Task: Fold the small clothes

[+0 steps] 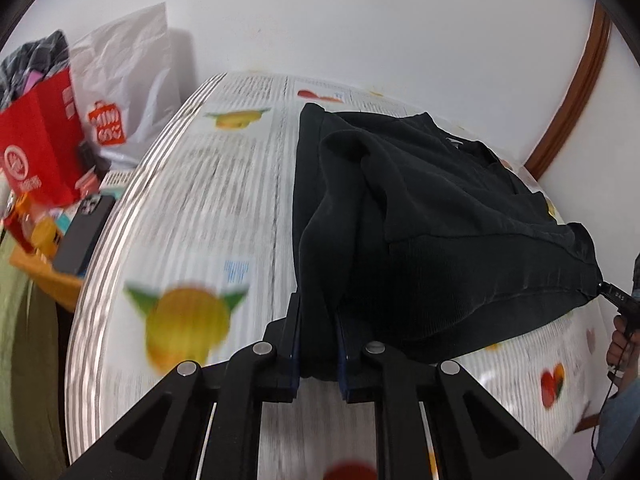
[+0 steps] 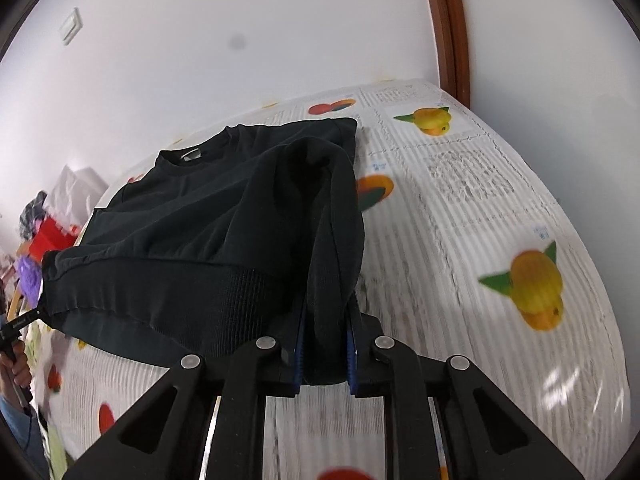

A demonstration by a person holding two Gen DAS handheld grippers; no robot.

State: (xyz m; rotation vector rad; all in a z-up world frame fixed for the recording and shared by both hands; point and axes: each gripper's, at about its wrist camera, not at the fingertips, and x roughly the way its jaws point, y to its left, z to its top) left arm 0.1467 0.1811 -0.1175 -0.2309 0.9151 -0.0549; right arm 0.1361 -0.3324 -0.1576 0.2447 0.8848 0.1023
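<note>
A black sweatshirt (image 1: 440,200) lies on a table covered with a fruit-print cloth (image 1: 200,200), its ribbed hem lifted off the surface and its collar toward the wall. My left gripper (image 1: 318,308) is shut on the hem's left corner, with cloth bunched between the blue pads. In the right wrist view, my right gripper (image 2: 328,312) is shut on the sweatshirt's (image 2: 200,208) right hem corner. The hem hangs stretched between the two grippers. Each view shows the other gripper's tip at its edge, held by a hand (image 1: 620,336).
A red paper bag (image 1: 40,148), a white bag (image 1: 124,80) and a black phone (image 1: 84,232) crowd the area left of the table. A white wall runs behind, with a brown door frame (image 2: 448,28) at the right. Cloth (image 2: 460,220) lies bare right of the sweatshirt.
</note>
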